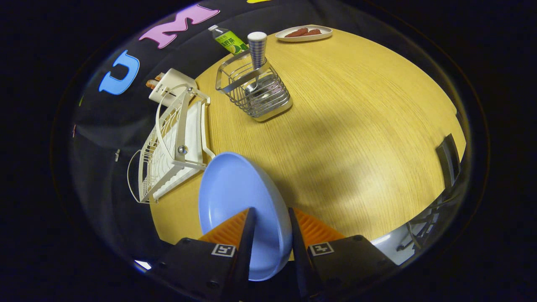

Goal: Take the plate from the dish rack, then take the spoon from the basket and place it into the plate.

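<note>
The claw squeezes the blue plate between both fingers, above the desk, just right of the dish rack.

- Wooden table: light yellow-tan, fine straight grain, rounded far edge.
- Soft shadow patches on the tabletop, mid and near; surface otherwise evenly lit.
- Black cloth wall behind the table, far and left, hanging in loose folds.
- Dark chair at the table's right edge, frame partly visible.
- Pale floor below the table's near right edge.
</note>
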The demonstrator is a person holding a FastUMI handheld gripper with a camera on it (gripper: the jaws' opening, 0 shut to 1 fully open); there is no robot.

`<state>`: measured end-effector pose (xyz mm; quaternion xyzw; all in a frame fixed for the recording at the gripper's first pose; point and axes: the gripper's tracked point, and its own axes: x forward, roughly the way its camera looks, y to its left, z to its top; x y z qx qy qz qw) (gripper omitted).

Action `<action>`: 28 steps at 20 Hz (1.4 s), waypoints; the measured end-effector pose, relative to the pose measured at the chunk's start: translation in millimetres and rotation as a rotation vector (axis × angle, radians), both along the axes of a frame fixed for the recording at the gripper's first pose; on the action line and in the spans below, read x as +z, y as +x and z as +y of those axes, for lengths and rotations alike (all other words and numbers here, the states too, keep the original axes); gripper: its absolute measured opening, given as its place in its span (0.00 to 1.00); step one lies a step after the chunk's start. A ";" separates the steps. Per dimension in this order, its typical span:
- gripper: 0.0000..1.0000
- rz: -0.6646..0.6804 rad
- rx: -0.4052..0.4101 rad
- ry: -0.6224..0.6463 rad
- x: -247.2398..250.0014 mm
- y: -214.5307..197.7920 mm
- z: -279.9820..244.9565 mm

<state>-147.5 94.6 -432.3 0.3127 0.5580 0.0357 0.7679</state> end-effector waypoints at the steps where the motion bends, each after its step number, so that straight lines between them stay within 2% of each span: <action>1: 0.51 -0.006 0.003 -0.026 -1.8 3.1 -5.2; 4: 0.72 -0.041 -0.004 -0.037 6.1 9.2 -9.8; 5: 0.89 -0.056 -0.001 -0.044 10.1 10.7 -12.6; 7: 0.99 -0.107 0.016 -0.071 22.8 15.5 -19.0; 12: 0.99 -0.328 0.115 -0.143 90.2 32.9 -28.4; 15: 0.99 -0.516 0.173 -0.257 138.0 57.3 -47.1; 17: 0.99 -0.586 0.201 -0.344 152.8 77.4 -62.8; 20: 0.99 -0.595 0.235 -0.400 147.3 106.3 -74.7; 23: 0.98 -0.527 0.262 -0.410 116.7 127.2 -81.4; 24: 0.96 -0.507 0.275 -0.415 105.5 133.8 -82.6; 28: 0.66 -0.470 0.324 -0.404 78.4 147.4 -82.6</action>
